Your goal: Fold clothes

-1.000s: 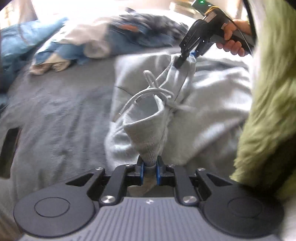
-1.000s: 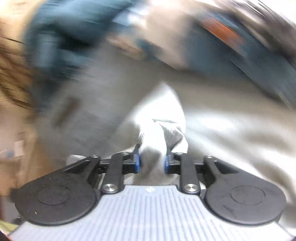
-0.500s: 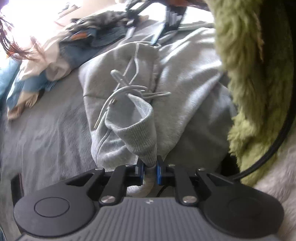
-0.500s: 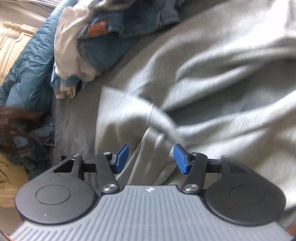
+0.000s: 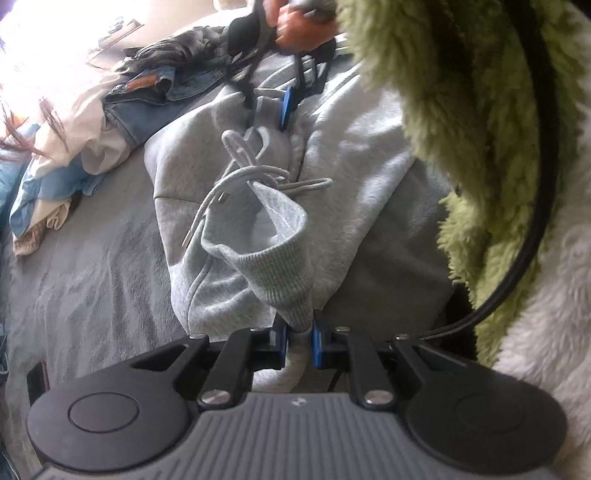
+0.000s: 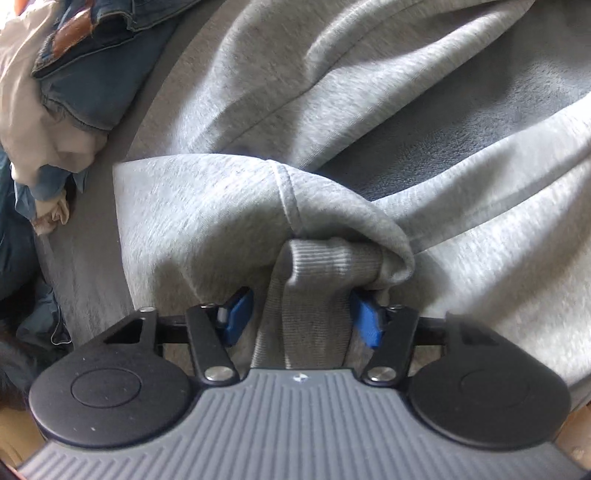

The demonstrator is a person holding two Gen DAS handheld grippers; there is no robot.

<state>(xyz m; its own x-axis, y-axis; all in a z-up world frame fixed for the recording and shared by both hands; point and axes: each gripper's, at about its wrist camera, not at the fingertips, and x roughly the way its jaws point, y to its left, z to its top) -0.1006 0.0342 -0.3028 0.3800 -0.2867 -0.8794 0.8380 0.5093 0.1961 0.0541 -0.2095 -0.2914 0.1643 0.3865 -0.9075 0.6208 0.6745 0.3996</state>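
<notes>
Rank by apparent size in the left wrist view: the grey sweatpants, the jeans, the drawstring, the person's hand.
1. grey sweatpants, by far the largest
2. jeans
3. drawstring and hand: unsure, since the hand is cut off by the frame edge

My left fingers [image 5: 299,338] pinch the ribbed waistband [image 5: 284,273] of the sweatpants [image 5: 354,192], which lie on the bed [image 5: 92,280] ahead of me. Their drawstring [image 5: 236,181] trails just beyond the band. Farther along the same band, my right fingers [image 6: 301,317] straddle it, spread apart. A pile of jeans [image 5: 155,92] lies to the left, behind the sweatpants — my sleeve [image 5: 461,110] hangs on the right.
</notes>
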